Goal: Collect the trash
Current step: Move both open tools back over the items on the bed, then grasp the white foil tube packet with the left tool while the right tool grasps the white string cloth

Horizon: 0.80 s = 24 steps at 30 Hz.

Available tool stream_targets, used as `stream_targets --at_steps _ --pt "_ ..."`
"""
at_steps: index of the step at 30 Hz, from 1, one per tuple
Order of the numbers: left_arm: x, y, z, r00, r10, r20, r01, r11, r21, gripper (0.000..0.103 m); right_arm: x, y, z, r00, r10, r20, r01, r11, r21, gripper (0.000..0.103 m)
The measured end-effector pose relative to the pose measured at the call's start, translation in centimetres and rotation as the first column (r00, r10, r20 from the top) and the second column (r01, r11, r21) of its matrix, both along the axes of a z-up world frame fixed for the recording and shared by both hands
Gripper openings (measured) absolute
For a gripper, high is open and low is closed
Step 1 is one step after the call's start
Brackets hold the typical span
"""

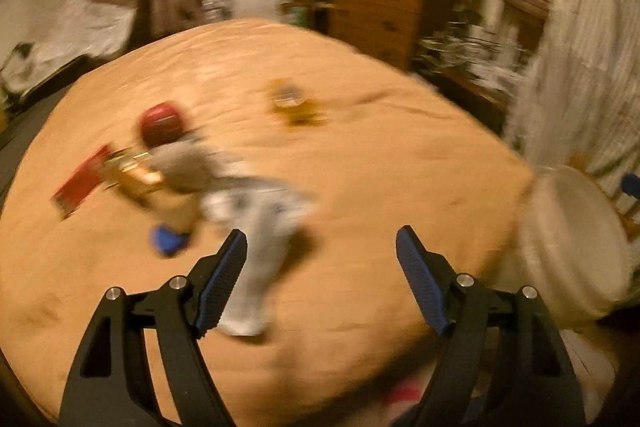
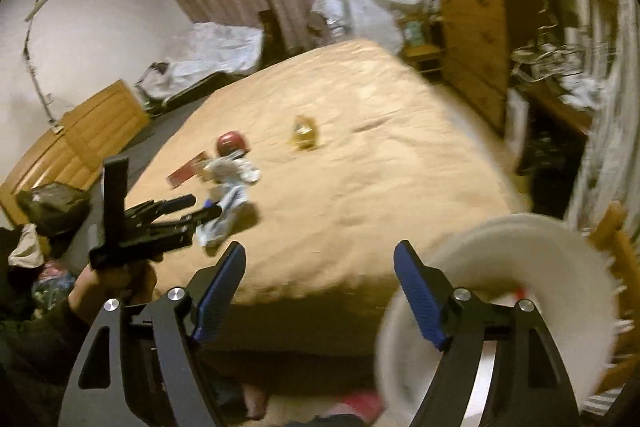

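The trash [image 2: 224,187] lay in a heap on the bed [image 2: 360,167], toward its left edge: a red cup [image 2: 230,143], a red packet [image 2: 186,174] and white wrappers. A yellow wrapper [image 2: 305,133] sat apart, mid-bed. The left gripper [image 1: 320,259] stood released beside a wrapper; the right gripper [image 2: 320,267] gaped empty. A white bin [image 2: 500,287] stood at the bed's near right corner.

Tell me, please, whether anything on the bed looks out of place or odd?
Yes. Litter is strewn on the tan bedspread: a red can, a flat red packet, crumpled white wrappers and, apart from them, a yellow wrapper. The white bin waits at the bed's corner.
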<state>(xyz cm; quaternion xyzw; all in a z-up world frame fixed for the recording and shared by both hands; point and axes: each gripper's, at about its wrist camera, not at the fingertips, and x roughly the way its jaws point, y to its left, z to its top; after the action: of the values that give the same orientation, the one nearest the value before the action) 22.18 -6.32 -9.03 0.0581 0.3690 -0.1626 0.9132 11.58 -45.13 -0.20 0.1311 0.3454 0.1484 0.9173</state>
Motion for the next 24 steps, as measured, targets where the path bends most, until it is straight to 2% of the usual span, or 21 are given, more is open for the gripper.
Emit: stream_targets --at_steps 2,5,11,12,14,15,18,24 --pt "1.3 2.5 -0.9 0.999 0.024 -0.023 -0.023 1.000 0.015 0.083 1.2 2.4 -0.8 0.999 0.036 -0.018 -0.035 0.999 0.010 0.077" --pt "2.8 4.2 -2.5 0.997 0.007 -0.074 -0.004 1.000 0.030 0.083 2.5 5.1 -2.0 0.997 0.071 -0.040 -0.070 0.997 0.024 0.078" --pt "4.4 2.8 -5.1 0.991 -0.063 -0.115 0.073 0.994 0.080 0.082 5.0 8.2 -4.5 0.991 0.100 -0.084 -0.095 0.994 0.060 0.078" --pt "4.6 2.6 -5.6 0.990 -0.074 -0.124 0.085 0.992 0.088 0.077 5.3 8.5 -4.8 0.991 0.101 -0.089 -0.096 0.994 0.061 0.078" --pt "4.8 2.4 -6.4 0.985 -0.082 -0.149 0.097 0.991 0.092 0.049 5.9 8.3 -5.3 0.990 0.105 -0.095 -0.099 0.993 0.063 0.078" --pt "4.9 2.6 -6.7 0.984 -0.078 -0.158 0.093 0.992 0.089 0.045 6.3 8.8 -5.5 0.989 0.106 -0.099 -0.101 0.993 0.062 0.078" --pt "4.4 4.1 -6.8 0.986 -0.064 -0.156 0.073 0.996 0.053 0.037 7.2 9.2 -6.0 0.988 0.113 -0.102 -0.107 0.992 0.061 0.078" --pt "1.7 8.9 -5.6 0.989 -0.001 -0.151 0.002 1.000 0.008 0.035 8.8 11.2 -6.7 0.982 0.153 -0.110 -0.149 0.988 0.043 0.078"
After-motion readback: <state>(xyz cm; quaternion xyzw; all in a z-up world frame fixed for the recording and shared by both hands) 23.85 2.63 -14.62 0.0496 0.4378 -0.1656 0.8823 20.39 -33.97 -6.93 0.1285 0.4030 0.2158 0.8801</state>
